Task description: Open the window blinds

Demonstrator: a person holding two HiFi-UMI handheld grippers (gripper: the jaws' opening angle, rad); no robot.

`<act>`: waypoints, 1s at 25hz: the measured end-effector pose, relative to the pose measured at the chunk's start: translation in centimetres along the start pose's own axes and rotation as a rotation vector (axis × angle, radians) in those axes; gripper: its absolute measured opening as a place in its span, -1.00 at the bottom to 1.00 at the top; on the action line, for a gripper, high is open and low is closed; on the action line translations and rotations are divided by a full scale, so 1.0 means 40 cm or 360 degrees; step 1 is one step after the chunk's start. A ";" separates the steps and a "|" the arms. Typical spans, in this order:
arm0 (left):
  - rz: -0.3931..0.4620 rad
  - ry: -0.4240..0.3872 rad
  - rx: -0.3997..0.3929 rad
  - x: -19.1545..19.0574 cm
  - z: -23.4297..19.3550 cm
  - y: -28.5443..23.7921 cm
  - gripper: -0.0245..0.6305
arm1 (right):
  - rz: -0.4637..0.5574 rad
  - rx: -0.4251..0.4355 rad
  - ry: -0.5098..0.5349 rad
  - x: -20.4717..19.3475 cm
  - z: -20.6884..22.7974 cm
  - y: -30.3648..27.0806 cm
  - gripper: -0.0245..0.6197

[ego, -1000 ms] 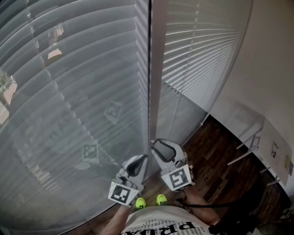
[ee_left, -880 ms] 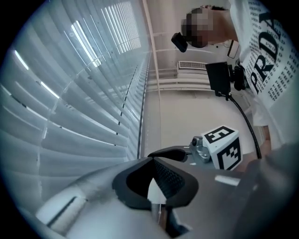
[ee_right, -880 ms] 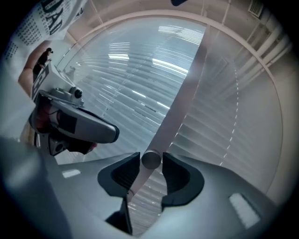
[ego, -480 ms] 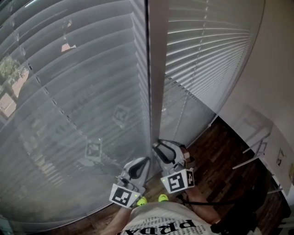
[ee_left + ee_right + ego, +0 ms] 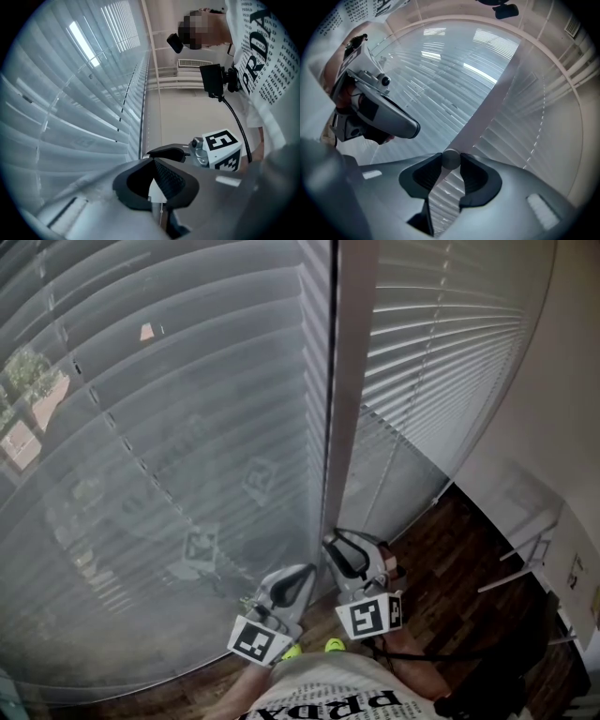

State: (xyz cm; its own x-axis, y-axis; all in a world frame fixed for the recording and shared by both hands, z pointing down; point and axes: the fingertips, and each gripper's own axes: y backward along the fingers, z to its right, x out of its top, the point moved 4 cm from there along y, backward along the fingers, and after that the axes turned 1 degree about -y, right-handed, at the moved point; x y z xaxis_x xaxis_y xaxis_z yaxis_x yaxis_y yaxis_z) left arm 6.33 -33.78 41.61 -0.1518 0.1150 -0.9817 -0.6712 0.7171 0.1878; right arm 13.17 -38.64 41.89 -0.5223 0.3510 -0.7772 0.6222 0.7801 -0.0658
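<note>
The left gripper (image 5: 153,165) is closed on a small white plastic cord pull (image 5: 156,192), which sits between its pads with a thin cord running back below them. The right gripper (image 5: 451,165), just beside the left one, is clamped on the round grey end of a control rod (image 5: 450,158), seen end-on at its jaw tips. Directly ahead of both claws stands the pale vertical window post (image 5: 352,381). The white horizontal-slat blinds (image 5: 169,427) hang lowered on either side of it and rise well beyond the tips. Judged from these views, the pull is light, hard and smooth, so it needs a firm pinch. The cord is limp and works only under a straight pull. The rod is probably stiff and suited to twisting. The slats look thin and easily bent, so grip the pull or the rod end, never the slats.
</note>
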 end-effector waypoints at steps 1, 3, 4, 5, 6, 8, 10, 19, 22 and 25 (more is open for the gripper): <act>-0.0003 0.0006 -0.0001 -0.001 -0.001 0.002 -0.95 | -0.0006 -0.0004 0.0005 0.000 0.000 0.000 -0.53; -0.0004 0.0014 -0.0003 0.001 -0.002 0.006 -0.95 | -0.0017 -0.0010 0.0015 0.001 -0.001 -0.001 -0.53; -0.0004 0.0012 -0.0005 0.002 -0.003 0.008 -0.95 | -0.0020 -0.0012 0.0019 0.002 -0.001 -0.001 -0.53; -0.0006 0.0010 -0.0008 0.002 -0.003 0.010 -0.95 | -0.0024 -0.0012 0.0020 0.003 -0.002 -0.002 -0.53; -0.0011 0.0009 -0.0010 0.001 -0.003 0.012 -0.95 | -0.0027 -0.0012 0.0018 0.004 -0.002 -0.002 -0.53; -0.0023 0.0012 -0.0017 -0.001 -0.002 0.014 -0.95 | -0.0034 -0.0013 0.0009 0.005 -0.002 -0.002 -0.53; -0.0030 0.0018 -0.0030 -0.003 0.000 0.013 -0.95 | -0.0039 -0.0017 -0.0002 0.004 -0.002 -0.002 -0.53; -0.0034 0.0021 -0.0055 -0.003 0.006 0.015 -0.95 | -0.0042 -0.0021 -0.0131 0.002 0.002 -0.002 -0.53; -0.0035 0.0020 -0.0051 -0.001 0.005 0.018 -0.95 | -0.0039 -0.0015 -0.0219 0.002 0.003 -0.001 -0.53; -0.0033 0.0022 -0.0049 0.001 0.005 0.019 -0.95 | -0.0044 -0.0006 -0.0311 0.002 0.009 0.000 -0.53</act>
State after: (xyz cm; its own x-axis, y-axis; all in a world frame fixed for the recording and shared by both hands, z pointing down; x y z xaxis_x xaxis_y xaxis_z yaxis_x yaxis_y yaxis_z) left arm 5.95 -33.11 41.71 -0.1475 0.0905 -0.9849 -0.6965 0.6975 0.1684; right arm 13.33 -38.78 41.60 -0.4156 0.2225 -0.8819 0.6069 0.7901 -0.0866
